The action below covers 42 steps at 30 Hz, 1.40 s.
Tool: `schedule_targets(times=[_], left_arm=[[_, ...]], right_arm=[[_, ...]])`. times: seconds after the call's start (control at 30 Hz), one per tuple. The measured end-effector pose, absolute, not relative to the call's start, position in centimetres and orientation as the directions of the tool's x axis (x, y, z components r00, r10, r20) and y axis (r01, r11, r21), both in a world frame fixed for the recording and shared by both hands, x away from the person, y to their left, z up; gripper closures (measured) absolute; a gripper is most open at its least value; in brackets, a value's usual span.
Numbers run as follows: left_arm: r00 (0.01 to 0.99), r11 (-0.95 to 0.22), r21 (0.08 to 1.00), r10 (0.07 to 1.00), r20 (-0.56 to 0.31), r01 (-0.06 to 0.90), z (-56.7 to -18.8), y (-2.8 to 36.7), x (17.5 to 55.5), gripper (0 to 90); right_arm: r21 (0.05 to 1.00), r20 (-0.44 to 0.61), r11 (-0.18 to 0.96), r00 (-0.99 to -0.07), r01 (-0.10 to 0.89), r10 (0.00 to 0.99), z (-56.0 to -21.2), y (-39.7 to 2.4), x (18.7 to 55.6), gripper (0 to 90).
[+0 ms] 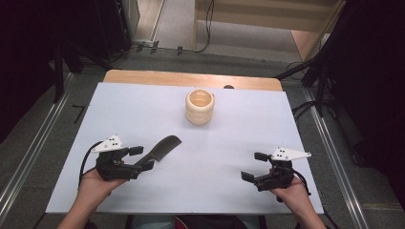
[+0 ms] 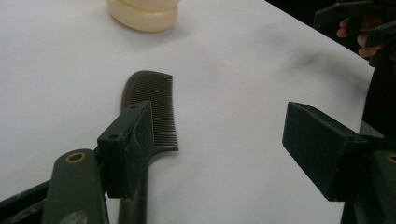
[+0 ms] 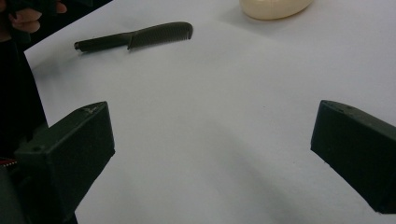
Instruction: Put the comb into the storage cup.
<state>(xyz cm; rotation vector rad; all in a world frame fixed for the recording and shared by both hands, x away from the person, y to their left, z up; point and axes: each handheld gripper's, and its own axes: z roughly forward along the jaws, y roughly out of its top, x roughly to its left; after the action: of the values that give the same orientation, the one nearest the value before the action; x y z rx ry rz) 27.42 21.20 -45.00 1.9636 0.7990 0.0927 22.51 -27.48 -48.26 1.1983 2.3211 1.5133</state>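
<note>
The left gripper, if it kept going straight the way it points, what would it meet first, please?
Most likely the dark comb, lying on the table just ahead of the open left gripper. Beyond it stands the cream cup, though depth is uncertain.

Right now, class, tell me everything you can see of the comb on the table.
The comb is dark, looks like plastic, and has a straight handle and a curved-backed head of fine, close teeth. It lies flat on the white table, head pointing toward the cream ridged cup, well apart from it. The left gripper stands open at the handle end, one jaw over the handle; whether it touches is unclear.
</note>
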Motion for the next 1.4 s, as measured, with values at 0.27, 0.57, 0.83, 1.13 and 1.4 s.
schedule_targets(times=[0.27, 0.57, 0.83, 1.13, 1.4], left_arm=[[0.759, -0.291, 0.816, 0.601, -0.251, 0.500, -45.0, 22.2, 28.4, 25.7], [0.745, -0.312, 0.798, 0.622, -0.239, 0.516, -45.4, 22.9, 29.4, 25.8], [0.731, -0.339, 0.766, 0.640, -0.238, 0.547, -46.1, 23.3, 29.7, 26.5], [0.735, -0.411, 0.718, 0.647, -0.205, 0.562, -46.9, 22.9, 29.6, 27.9], [0.735, -0.457, 0.679, 0.653, -0.183, 0.575, -47.7, 22.7, 29.3, 29.4]], right_arm=[[0.816, 0.300, 0.189, -0.679, 0.547, 0.669, -48.3, -27.5, 22.5, 0.0], [0.816, 0.300, 0.189, -0.680, 0.546, 0.669, -48.2, -27.4, 22.5, 0.0], [0.815, 0.301, 0.189, -0.680, 0.547, 0.669, -48.2, -27.4, 22.5, 0.0], [0.814, 0.302, 0.191, -0.680, 0.549, 0.668, -48.2, -27.4, 22.5, 0.0], [0.814, 0.297, 0.201, -0.687, 0.545, 0.663, -48.2, -27.1, 22.8, 0.0]])
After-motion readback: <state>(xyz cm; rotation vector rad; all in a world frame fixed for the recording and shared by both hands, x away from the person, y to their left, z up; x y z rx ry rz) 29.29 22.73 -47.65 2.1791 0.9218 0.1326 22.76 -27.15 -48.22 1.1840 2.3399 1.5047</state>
